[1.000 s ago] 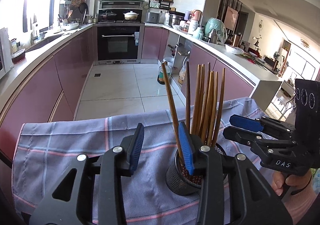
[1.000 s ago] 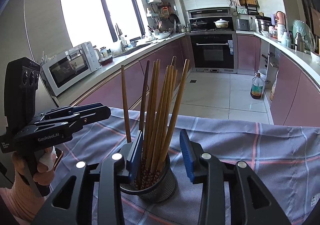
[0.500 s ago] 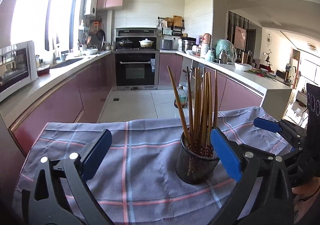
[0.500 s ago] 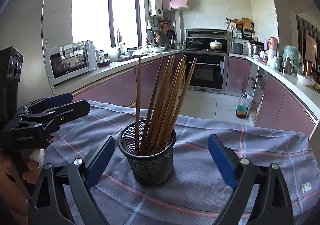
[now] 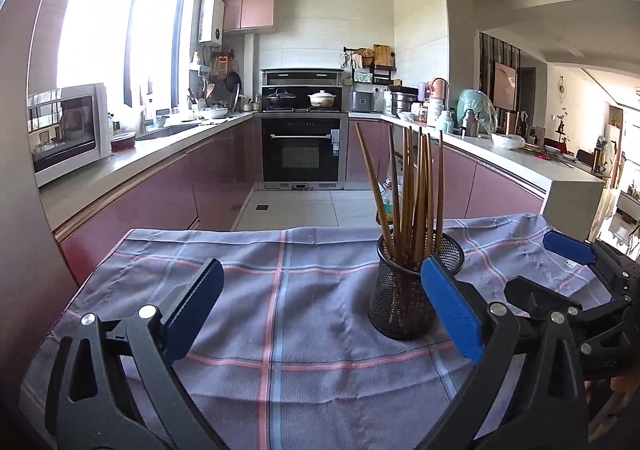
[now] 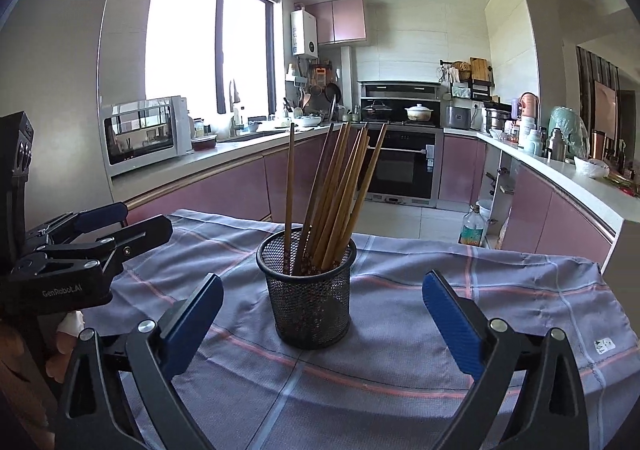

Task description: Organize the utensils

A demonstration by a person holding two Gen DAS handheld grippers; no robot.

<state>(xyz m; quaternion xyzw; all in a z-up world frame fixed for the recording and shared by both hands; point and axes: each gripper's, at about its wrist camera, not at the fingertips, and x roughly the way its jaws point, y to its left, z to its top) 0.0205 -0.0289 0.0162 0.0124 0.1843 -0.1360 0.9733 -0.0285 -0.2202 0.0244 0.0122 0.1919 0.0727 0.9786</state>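
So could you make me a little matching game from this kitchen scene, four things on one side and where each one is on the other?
Things:
1. chopsticks
2. mesh cup
3. microwave
4. white pot

Places:
A. on the stove at the far end of the kitchen
B. on the checked cloth, in front of the open right gripper
C. standing upright inside the black holder
D. on the counter below the window

Pairs: 1-C, 2-B, 3-D, 4-A
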